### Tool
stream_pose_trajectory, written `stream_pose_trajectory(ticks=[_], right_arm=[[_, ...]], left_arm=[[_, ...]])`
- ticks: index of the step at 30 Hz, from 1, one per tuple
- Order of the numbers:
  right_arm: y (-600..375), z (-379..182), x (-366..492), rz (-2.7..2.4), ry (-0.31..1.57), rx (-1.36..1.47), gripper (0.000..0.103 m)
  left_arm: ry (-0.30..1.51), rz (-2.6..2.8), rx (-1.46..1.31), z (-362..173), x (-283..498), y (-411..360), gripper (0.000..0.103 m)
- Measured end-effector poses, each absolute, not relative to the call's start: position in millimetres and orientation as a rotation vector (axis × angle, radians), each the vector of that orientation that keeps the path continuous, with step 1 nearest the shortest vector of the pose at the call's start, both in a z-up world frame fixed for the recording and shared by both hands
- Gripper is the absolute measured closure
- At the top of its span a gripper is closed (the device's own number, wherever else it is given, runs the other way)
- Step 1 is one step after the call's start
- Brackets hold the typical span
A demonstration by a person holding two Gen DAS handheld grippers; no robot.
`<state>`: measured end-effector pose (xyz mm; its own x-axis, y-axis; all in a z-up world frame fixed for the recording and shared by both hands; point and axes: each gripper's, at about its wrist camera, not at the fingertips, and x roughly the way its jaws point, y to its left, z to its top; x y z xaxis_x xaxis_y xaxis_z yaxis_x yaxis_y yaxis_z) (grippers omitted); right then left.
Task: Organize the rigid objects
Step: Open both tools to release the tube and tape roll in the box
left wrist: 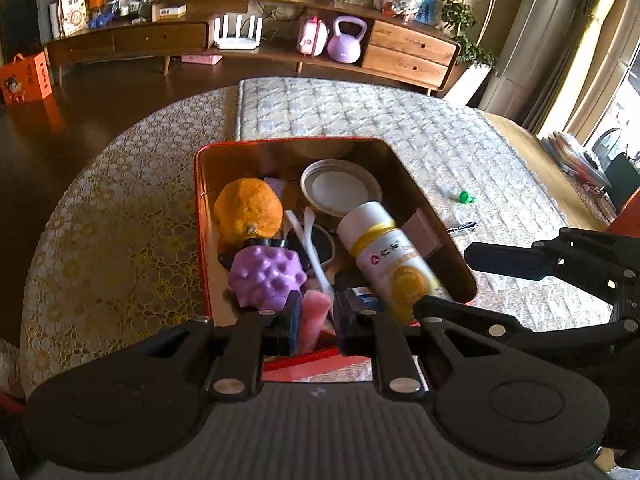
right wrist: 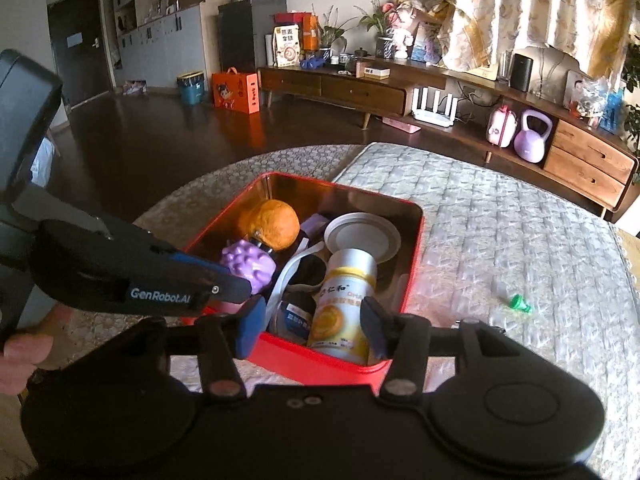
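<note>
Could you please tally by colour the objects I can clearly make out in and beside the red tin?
Orange: 1, the orange fruit.
Purple: 1, the knobbly purple ball.
White: 2, the white round lid and the white and yellow bottle.
Pink: 1, the pink piece between the left gripper fingers.
Green: 1, the small green piece on the tablecloth, outside the red tin.
Total: 6

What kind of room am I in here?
Most likely a home living room: a long wooden media console holding a white router, a purple kettlebell and potted plants.
</note>
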<state>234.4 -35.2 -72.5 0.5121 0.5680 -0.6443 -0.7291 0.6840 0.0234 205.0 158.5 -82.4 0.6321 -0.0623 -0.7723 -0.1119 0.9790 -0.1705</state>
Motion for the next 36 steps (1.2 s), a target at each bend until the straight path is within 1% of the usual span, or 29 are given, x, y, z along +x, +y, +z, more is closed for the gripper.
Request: stream_pose_trajectory(ticks=[3,6,7,8,10,11,13,15,17,19,24,26,28,29,36], right_arm=[[-43.4,-67.1,231.8,0.786,0.664,-0.246,0.043],[-51.9,-62.6,228.6,0.789,0.662,-0.228,0.040],[-54.6,-61.0,227.7,0.787,0.660,-0.223,0.040],[-57.3,-59.8,225.5,0.785,0.656,-0.216,0.039],[-64.5,-55.8,224.8,0.785,0.653,-0.201,0.038],[-69.5,-53.1,224.1,0.785,0.651,-0.192,0.036],[-81.9,-48.0,224.0,0.783,0.643,-0.172,0.028],[-93.5,-43.9,224.3,0.775,0.637,-0.159,0.025],[-105.3,-41.1,225.2,0.763,0.634,-0.148,0.022],[-119.5,-38.4,226.7,0.747,0.629,-0.137,0.018],[-148.3,-36.2,232.1,0.710,0.627,-0.109,0.012],[-159.0,-36.5,235.7,0.702,0.633,-0.093,0.009],[-167.4,-37.8,239.5,0.691,0.639,-0.077,0.001],[-171.3,-38.6,241.1,0.687,0.640,-0.071,0.001],[-191.4,-41.8,257.2,0.656,0.645,-0.062,0.000]], left_arm=[[0.867,0.015,-0.201,-74.0,201.0,152.5,0.085],[0.848,0.010,-0.193,-66.5,197.7,146.7,0.073],[0.841,0.009,-0.188,-64.0,196.3,144.5,0.066],[0.834,0.010,-0.183,-61.3,195.0,142.7,0.054],[0.812,0.016,-0.170,-56.2,191.0,138.5,0.043],[0.804,0.017,-0.162,-53.8,189.5,135.9,0.042],[0.799,0.012,-0.149,-49.7,187.3,129.9,0.042],[0.793,0.009,-0.136,-46.7,185.9,124.2,0.041],[0.781,0.004,-0.119,-43.2,184.0,117.0,0.034],[0.768,-0.002,-0.102,-40.5,182.1,109.4,0.031],[0.758,-0.023,-0.086,-38.0,181.9,90.0,0.030],[0.753,-0.033,-0.083,-38.6,182.5,82.4,0.027],[0.746,-0.042,-0.080,-38.8,183.8,74.7,0.023],[0.741,-0.047,-0.080,-38.5,184.4,70.0,0.020],[0.704,-0.039,-0.074,-43.0,191.4,33.0,0.020]])
